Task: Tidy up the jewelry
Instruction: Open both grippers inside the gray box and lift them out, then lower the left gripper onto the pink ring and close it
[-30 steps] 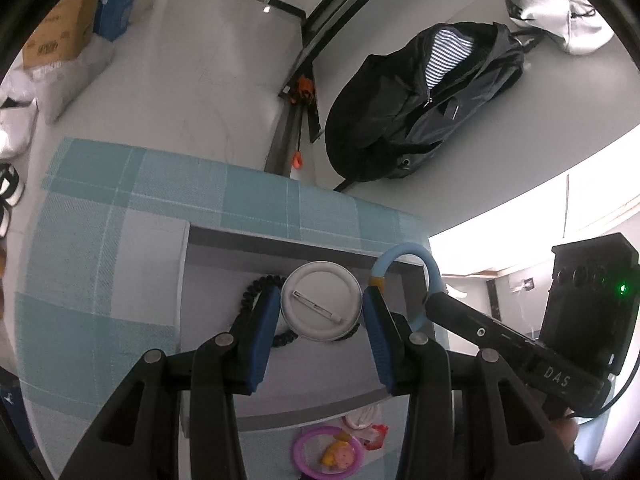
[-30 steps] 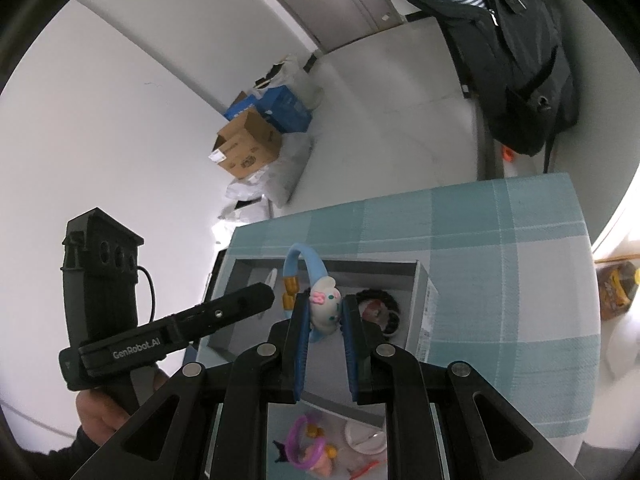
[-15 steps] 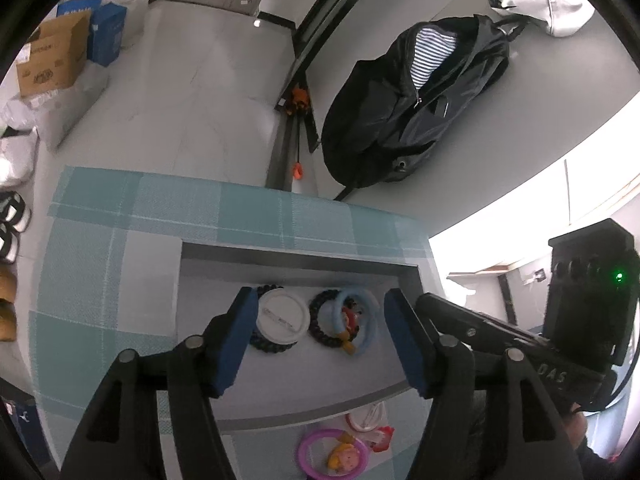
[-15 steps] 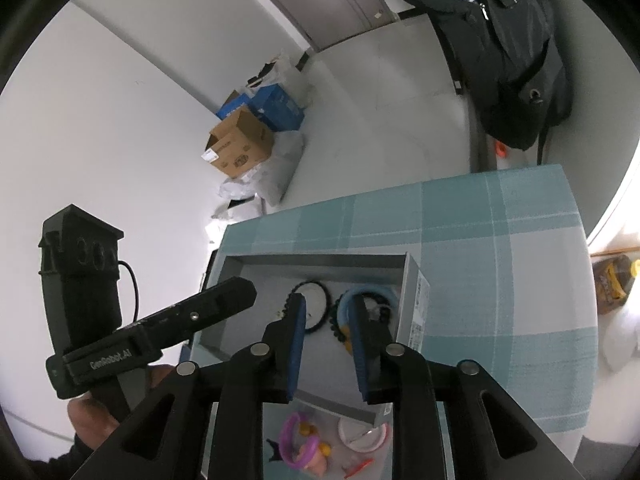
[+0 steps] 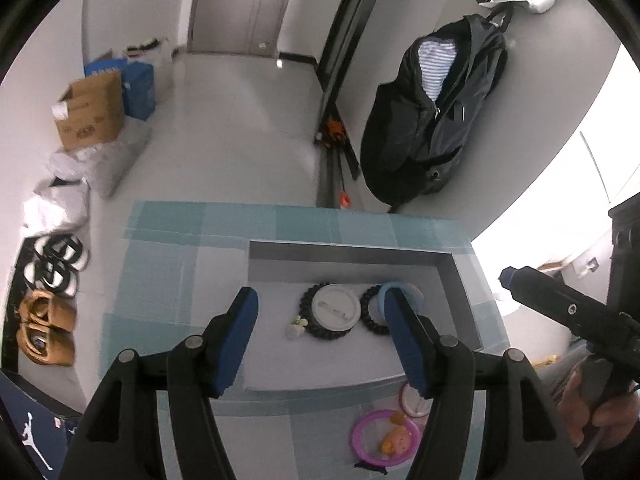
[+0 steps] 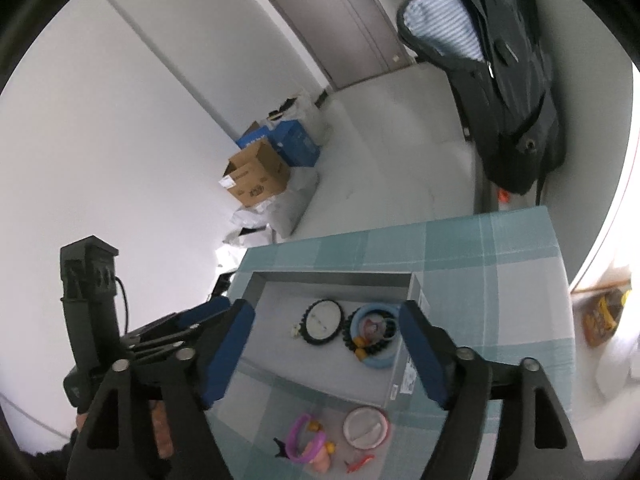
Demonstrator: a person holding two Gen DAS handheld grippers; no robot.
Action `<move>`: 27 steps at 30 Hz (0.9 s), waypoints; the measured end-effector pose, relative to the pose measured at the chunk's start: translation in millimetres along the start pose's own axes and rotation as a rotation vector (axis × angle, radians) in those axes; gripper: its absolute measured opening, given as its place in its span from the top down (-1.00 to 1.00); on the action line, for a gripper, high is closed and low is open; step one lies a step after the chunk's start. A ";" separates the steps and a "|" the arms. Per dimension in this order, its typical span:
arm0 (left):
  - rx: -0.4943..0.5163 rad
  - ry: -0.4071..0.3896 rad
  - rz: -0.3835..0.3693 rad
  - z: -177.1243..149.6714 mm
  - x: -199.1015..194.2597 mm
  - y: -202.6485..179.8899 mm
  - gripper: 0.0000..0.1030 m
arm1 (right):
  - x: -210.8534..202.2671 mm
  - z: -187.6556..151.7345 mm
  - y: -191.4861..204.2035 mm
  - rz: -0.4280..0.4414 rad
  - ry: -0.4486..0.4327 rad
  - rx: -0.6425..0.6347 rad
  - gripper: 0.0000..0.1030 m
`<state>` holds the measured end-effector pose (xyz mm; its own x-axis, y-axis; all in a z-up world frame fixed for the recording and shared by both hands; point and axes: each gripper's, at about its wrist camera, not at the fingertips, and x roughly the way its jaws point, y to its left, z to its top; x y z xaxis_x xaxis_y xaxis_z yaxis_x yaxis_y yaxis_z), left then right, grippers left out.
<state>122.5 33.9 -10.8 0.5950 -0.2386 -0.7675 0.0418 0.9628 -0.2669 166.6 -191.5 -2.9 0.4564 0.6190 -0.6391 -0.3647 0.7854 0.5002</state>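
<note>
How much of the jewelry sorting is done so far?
Partly done: a white disc with black beads and a blue bracelet lie inside the grey box. Neither gripper holds anything. Left on the cloth: a pink bracelet and pink-rimmed disc.

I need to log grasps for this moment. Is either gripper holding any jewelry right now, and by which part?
Nothing is held. The left gripper and right gripper are both open and empty; the right's jaws have just been opening. The blue bracelet lies in the gray box.
</note>
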 end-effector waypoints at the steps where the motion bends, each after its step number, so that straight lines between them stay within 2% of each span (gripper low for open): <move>1: 0.009 -0.010 0.012 -1.8 -3.0 -1.5 -0.18 | -1.2 -1.4 1.2 0.001 -0.002 -0.007 -0.52; 9: 0.018 -0.051 0.049 -14.5 -19.2 -9.0 -0.19 | -10.9 -13.9 7.5 -0.014 -0.025 -0.042 -0.69; 14: 0.013 -0.066 0.060 -25.6 -28.2 -11.1 -0.21 | -20.0 -23.2 7.9 -0.029 -0.041 -0.049 -0.86; 18: 0.015 -0.067 0.068 -33.2 -31.5 -15.3 -0.22 | -24.6 -32.3 7.0 -0.042 -0.036 -0.056 -0.89; 27: -0.017 0.012 0.022 -61.9 -28.9 -18.9 -0.22 | -31.3 -50.3 0.8 -0.077 -0.013 -0.079 -0.98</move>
<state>54.8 14.8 -19.7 0.5858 -0.2195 -0.7802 0.0158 0.9655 -0.2598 111.2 -210.5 -11.9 0.4961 0.5574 -0.6657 -0.3912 0.8280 0.4018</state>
